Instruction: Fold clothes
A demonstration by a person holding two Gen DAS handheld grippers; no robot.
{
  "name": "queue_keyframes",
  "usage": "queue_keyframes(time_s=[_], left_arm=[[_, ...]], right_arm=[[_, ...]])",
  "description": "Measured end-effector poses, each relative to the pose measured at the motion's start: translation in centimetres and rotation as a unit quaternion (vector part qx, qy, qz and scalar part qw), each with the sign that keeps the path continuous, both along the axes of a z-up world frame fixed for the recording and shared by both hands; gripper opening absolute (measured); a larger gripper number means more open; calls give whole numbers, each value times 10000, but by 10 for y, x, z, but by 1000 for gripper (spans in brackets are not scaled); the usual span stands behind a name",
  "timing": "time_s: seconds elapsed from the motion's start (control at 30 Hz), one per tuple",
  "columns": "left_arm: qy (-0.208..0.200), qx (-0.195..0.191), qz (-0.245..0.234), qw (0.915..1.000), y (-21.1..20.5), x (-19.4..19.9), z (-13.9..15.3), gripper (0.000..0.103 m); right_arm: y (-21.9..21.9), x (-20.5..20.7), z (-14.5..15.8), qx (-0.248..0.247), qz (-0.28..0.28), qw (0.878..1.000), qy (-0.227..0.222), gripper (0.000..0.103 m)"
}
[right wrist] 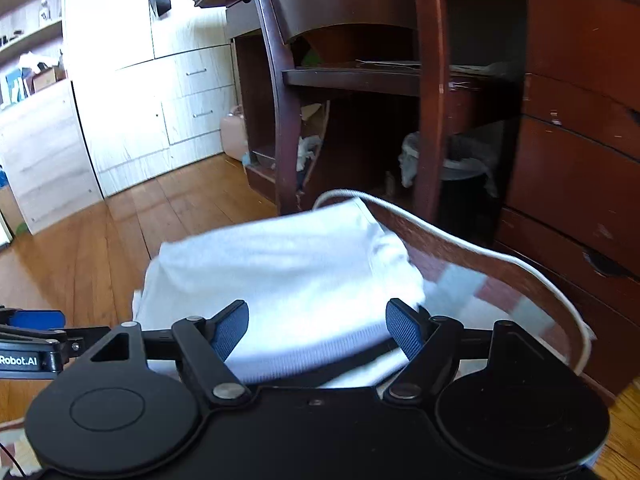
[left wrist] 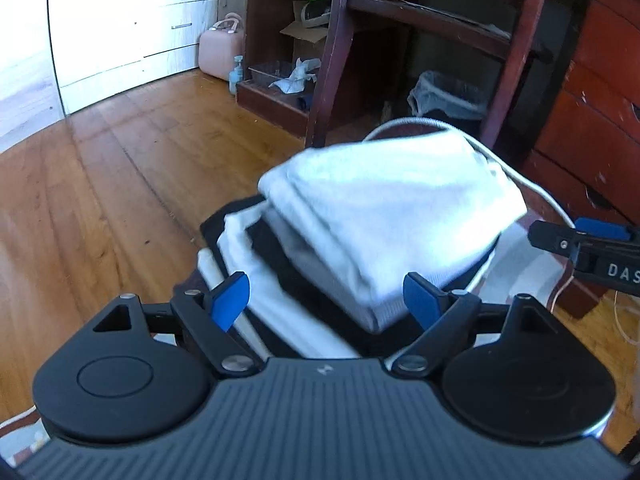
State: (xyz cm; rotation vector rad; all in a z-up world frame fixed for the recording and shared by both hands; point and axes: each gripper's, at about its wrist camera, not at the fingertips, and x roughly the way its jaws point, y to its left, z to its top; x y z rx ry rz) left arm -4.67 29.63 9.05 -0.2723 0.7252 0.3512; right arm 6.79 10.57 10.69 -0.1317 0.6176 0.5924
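Note:
A folded white garment [left wrist: 392, 208] lies on top of a stack of folded black and white clothes [left wrist: 280, 280] on a small glossy brown table [right wrist: 472, 256]. My left gripper [left wrist: 326, 302] is open, its blue fingers on either side of the near edge of the stack, holding nothing. My right gripper [right wrist: 316, 334] is open too, its fingers straddling the near edge of the white garment [right wrist: 280, 272]. The right gripper's tip shows at the right edge of the left wrist view [left wrist: 576, 236]. The left gripper shows at the left of the right wrist view [right wrist: 36, 320].
A dark wooden chair [left wrist: 332, 60] stands just beyond the table, with a lined bin [left wrist: 448, 96] under a red-brown desk [left wrist: 592, 92]. A white cable [right wrist: 520, 268] runs along the table's rim. Wooden floor [left wrist: 100, 184] spreads left toward white drawers [left wrist: 132, 20].

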Motion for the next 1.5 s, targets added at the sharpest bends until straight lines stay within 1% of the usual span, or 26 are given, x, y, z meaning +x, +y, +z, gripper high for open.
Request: queue_keyframes(time_s=[0.07, 0.17, 0.27, 0.5, 0.63, 0.67, 0.73, 0.77, 0.83, 0.9, 0.97, 1.07, 1.17, 1.2, 1.27, 1.33, 1.5], left_arm=[[-4, 72, -61, 10000, -12, -14, 2, 85], [6, 246, -127, 9996, -25, -33, 6, 86], [58, 285, -404, 9988, -36, -47, 8, 86], [281, 303, -715, 9966, -65, -68, 3, 86], [525, 149, -799, 9953, -76, -71, -6, 86], [627, 155, -781, 9949, -78, -72, -9, 86], [797, 279, -686, 9941, -83, -73, -17, 86], [869, 324, -650, 9936, -86, -75, -20, 86], [950, 278, -682, 9928, -91, -77, -25, 86], [988, 220, -756, 9920, -97, -80, -27, 86], [921, 374, -827, 9916, -105, -84, -25, 88], [835, 613, -914, 9904, -118, -88, -22, 97], [774, 634, -1000, 9899, -124, -89, -19, 97], [759, 621, -1021, 9899, -126, -89, -18, 97], [740, 636, -1021, 9900, -130, -87, -16, 97], [765, 649, -1035, 9896, -134, -85, -17, 97], [849, 649, -1138, 9877, -145, -79, -20, 97]], right_arm=[[-12, -21, 2, 20, 30, 9999, -117, 80], [-29, -42, 2, 98, 29, 9999, -36, 80], [-42, -60, 2, 33, 54, 10000, -48, 80], [-63, -90, 7, -146, -18, 9997, -200, 81], [-68, -102, 3, -278, 27, 9994, -218, 83], [-69, -106, 0, -254, 166, 9994, -171, 83], [-70, -115, -5, -198, 428, 9989, -54, 88], [-71, -119, -8, -203, 473, 9987, -13, 88], [-72, -126, -16, -304, 441, 9986, -2, 88], [-73, -129, -21, -403, 419, 9983, 7, 88], [-74, -132, -25, -472, 402, 9981, 22, 88], [-77, -132, -26, -455, 349, 9983, 77, 88], [-81, -133, -25, -415, 346, 9985, 107, 89], [-83, -133, -23, -334, 396, 9985, 176, 89], [-90, -130, -22, -62, 576, 9971, 495, 89], [-95, -129, -22, 67, 615, 9957, 690, 89], [-102, -132, -18, -156, 578, 9970, 498, 89]])
